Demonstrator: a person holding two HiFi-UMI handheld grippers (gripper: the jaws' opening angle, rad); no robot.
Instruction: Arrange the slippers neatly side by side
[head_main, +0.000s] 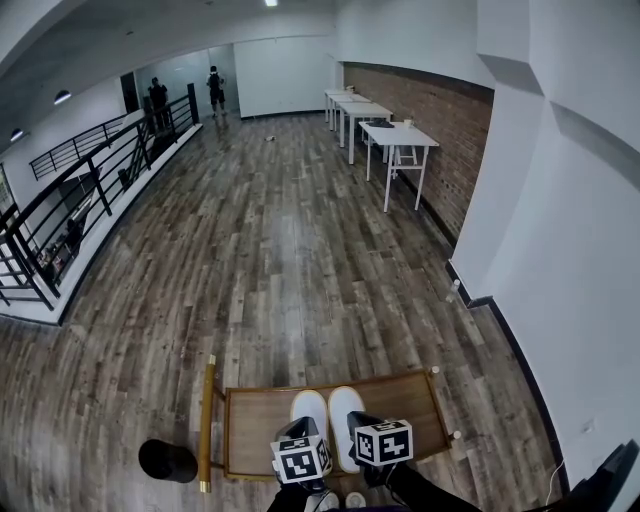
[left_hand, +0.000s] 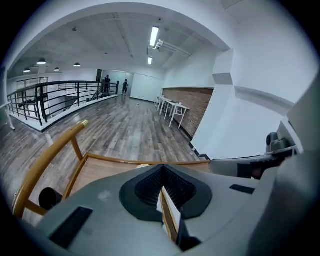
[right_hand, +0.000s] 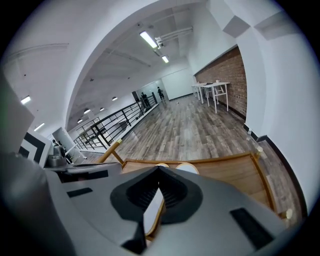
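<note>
The fingers (left_hand: 142, 187) of the left gripper (left_hand: 161, 174) are pressed together with nothing between them. The right gripper (right_hand: 159, 172) is closed and empty in the same way. Both hang over the near edge of a low wooden tray table with a raised rim (head_main: 330, 384). On it a left white slipper (head_main: 308, 410) and a right white slipper (head_main: 346, 408) lie touching side by side. Their long axes are parallel and run straight away from the person, with the rounded ends toward the far rim. The near ends are hidden behind the grippers. Each gripper's cube (head_main: 303, 460) bears black-and-white square markers.
</note>
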